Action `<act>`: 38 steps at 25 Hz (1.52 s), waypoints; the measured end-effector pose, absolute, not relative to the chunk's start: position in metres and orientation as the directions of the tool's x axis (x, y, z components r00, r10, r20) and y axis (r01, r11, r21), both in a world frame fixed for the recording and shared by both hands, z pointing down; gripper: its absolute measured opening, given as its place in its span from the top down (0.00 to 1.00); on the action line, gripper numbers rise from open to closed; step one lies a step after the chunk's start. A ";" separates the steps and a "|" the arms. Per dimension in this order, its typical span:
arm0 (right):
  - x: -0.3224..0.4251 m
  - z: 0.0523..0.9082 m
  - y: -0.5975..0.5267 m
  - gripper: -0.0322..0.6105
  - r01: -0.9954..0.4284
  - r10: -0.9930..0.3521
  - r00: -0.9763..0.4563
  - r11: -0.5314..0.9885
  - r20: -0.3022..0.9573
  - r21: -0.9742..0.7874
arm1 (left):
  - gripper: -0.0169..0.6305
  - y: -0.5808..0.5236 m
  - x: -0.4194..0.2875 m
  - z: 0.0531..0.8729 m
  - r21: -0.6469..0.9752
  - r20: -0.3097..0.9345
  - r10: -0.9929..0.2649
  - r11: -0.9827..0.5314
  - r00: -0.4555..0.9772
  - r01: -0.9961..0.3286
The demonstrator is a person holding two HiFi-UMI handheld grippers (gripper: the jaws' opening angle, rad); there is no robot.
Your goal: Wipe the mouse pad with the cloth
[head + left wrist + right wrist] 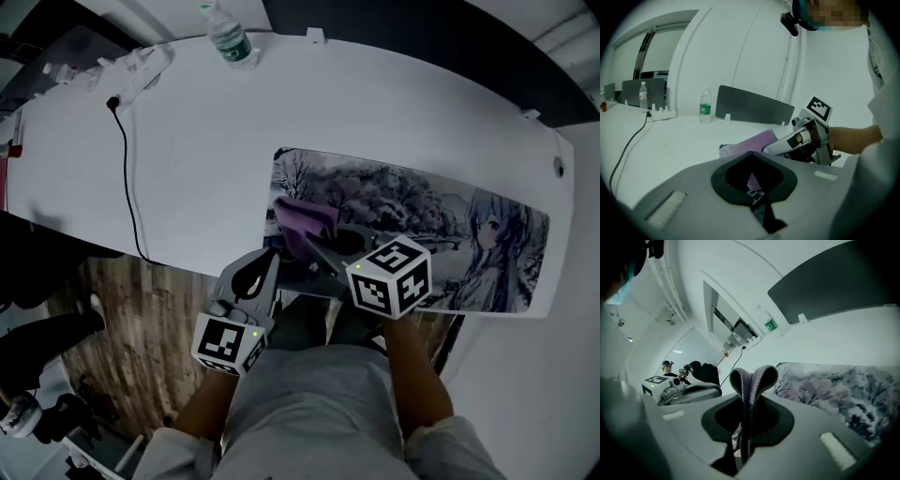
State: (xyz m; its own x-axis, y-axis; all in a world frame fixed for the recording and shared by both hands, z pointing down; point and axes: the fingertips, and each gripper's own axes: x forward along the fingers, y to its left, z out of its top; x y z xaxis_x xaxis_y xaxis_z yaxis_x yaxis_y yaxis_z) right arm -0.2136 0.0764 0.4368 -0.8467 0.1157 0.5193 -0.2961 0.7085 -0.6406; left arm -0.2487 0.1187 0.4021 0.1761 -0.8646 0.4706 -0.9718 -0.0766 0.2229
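Right gripper view, unlike the head view, shows right tongs (743, 437) pinching cloth (753, 380).

white table (206, 159) — mouse pad (422, 216), bottle (230, 39)

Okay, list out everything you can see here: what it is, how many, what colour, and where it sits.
broad table: one, white, fills the upper half of the head view
long printed mouse pad: one, grey-white winter scene with an anime figure, on the table's near right part
soft folded cloth: one, purple, at the mouse pad's left end
clear plastic water bottle: one, green label, near the table's far edge
power strip: one, white, far left of the table
cable: one, black, runs from the power strip over the near edge
wooden plank floor: brown-grey, below the table
left gripper: grey, jaws together, by the pad's near-left corner
right gripper: grey, jaws shut on the cloth
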 end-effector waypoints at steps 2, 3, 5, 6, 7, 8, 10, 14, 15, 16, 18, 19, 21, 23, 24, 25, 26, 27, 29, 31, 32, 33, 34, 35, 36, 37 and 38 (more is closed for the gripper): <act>-0.235 0.440 0.089 0.87 -0.285 0.132 -0.849 0.700 0.511 -0.654 | 0.95 0.131 -0.268 0.406 0.220 0.478 -0.865 -0.054 0.156 -0.974; -0.244 0.442 0.094 0.87 -0.285 0.137 -0.849 0.695 0.511 -0.660 | 0.95 0.137 -0.275 0.407 0.221 0.481 -0.864 -0.045 0.149 -0.974; -0.258 0.451 0.101 0.87 -0.296 0.142 -0.844 0.680 0.517 -0.671 | 0.95 0.145 -0.285 0.409 0.228 0.483 -0.864 -0.031 0.141 -0.973; -0.264 0.457 0.103 0.87 -0.308 0.143 -0.840 0.670 0.524 -0.676 | 0.95 0.148 -0.288 0.411 0.233 0.484 -0.864 -0.026 0.139 -0.972; -0.267 0.465 0.104 0.87 -0.325 0.140 -0.832 0.661 0.537 -0.677 | 0.95 0.151 -0.290 0.412 0.239 0.483 -0.864 -0.022 0.139 -0.971; -0.269 0.474 0.104 0.87 -0.346 0.133 -0.821 0.657 0.555 -0.670 | 0.95 0.153 -0.292 0.414 0.244 0.483 -0.864 -0.020 0.139 -0.970; -0.269 0.490 0.101 0.87 -0.391 0.110 -0.789 0.669 0.604 -0.632 | 0.95 0.156 -0.295 0.415 0.252 0.483 -0.864 -0.019 0.143 -0.967; -0.261 0.509 0.090 0.87 -0.456 0.041 -0.731 0.714 0.682 -0.532 | 0.95 0.163 -0.301 0.421 0.263 0.480 -0.865 -0.015 0.144 -0.965; -0.260 0.511 0.087 0.87 -0.467 0.020 -0.717 0.728 0.697 -0.502 | 0.95 0.164 -0.302 0.422 0.265 0.479 -0.866 -0.011 0.142 -0.964; -0.258 0.513 0.084 0.87 -0.476 0.003 -0.704 0.741 0.710 -0.475 | 0.95 0.165 -0.303 0.422 0.266 0.478 -0.867 -0.008 0.139 -0.964; -0.256 0.516 0.082 0.87 -0.480 -0.008 -0.686 0.757 0.728 -0.444 | 0.95 0.165 -0.304 0.422 0.266 0.479 -0.868 -0.001 0.133 -0.964; -0.255 0.518 0.081 0.87 -0.479 -0.008 -0.681 0.761 0.732 -0.438 | 0.95 0.165 -0.304 0.421 0.265 0.481 -0.867 0.004 0.129 -0.964; -0.253 0.520 0.080 0.87 -0.478 -0.008 -0.676 0.766 0.737 -0.430 | 0.95 0.166 -0.304 0.420 0.264 0.482 -0.868 0.013 0.120 -0.964; -0.252 0.519 0.080 0.87 -0.478 -0.007 -0.676 0.765 0.737 -0.431 | 0.95 0.166 -0.303 0.420 0.266 0.481 -0.869 0.022 0.113 -0.964; -0.252 0.519 0.079 0.87 -0.479 -0.007 -0.676 0.765 0.737 -0.432 | 0.95 0.166 -0.303 0.420 0.267 0.482 -0.869 0.025 0.112 -0.963; -0.251 0.519 0.078 0.87 -0.479 -0.008 -0.675 0.765 0.737 -0.430 | 0.95 0.164 -0.301 0.420 0.268 0.483 -0.868 0.024 0.113 -0.963; -0.249 0.519 0.077 0.87 -0.481 -0.012 -0.674 0.766 0.739 -0.427 | 0.95 0.163 -0.298 0.421 0.269 0.484 -0.868 0.021 0.116 -0.963; -0.246 0.520 0.075 0.87 -0.484 -0.016 -0.671 0.766 0.742 -0.422 | 0.95 0.161 -0.294 0.423 0.272 0.483 -0.867 0.017 0.122 -0.962; -0.237 0.523 0.073 0.87 -0.493 -0.020 -0.662 0.764 0.749 -0.416 | 0.95 0.156 -0.285 0.424 0.277 0.481 -0.866 0.004 0.135 -0.961; -0.225 0.525 0.070 0.87 -0.501 -0.018 -0.661 0.755 0.750 -0.423 | 0.95 0.149 -0.275 0.423 0.281 0.477 -0.866 -0.012 0.151 -0.960; -0.219 0.525 0.069 0.87 -0.504 -0.018 -0.661 0.751 0.750 -0.426 | 0.95 0.145 -0.269 0.422 0.281 0.476 -0.865 -0.021 0.159 -0.959; -0.213 0.525 0.067 0.87 -0.507 -0.020 -0.661 0.749 0.750 -0.427 | 0.95 0.141 -0.264 0.421 0.282 0.476 -0.864 -0.029 0.166 -0.959; -0.208 0.525 0.066 0.87 -0.510 -0.022 -0.660 0.747 0.751 -0.426 | 0.95 0.139 -0.258 0.421 0.281 0.476 -0.862 -0.037 0.173 -0.959; -0.203 0.525 0.065 0.87 -0.512 -0.024 -0.659 0.746 0.752 -0.426 | 0.95 0.136 -0.253 0.421 0.280 0.477 -0.860 -0.044 0.179 -0.959; -0.198 0.525 0.064 0.87 -0.514 -0.025 -0.659 0.745 0.752 -0.426 | 0.95 0.134 -0.248 0.421 0.280 0.478 -0.859 -0.050 0.184 -0.959; -0.193 0.526 0.062 0.87 -0.517 -0.027 -0.659 0.743 0.752 -0.426 | 0.95 0.131 -0.243 0.420 0.279 0.479 -0.857 -0.057 0.190 -0.959; -0.188 0.526 0.061 0.87 -0.519 -0.029 -0.660 0.740 0.751 -0.428 | 0.95 0.129 -0.238 0.420 0.277 0.480 -0.855 -0.064 0.196 -0.959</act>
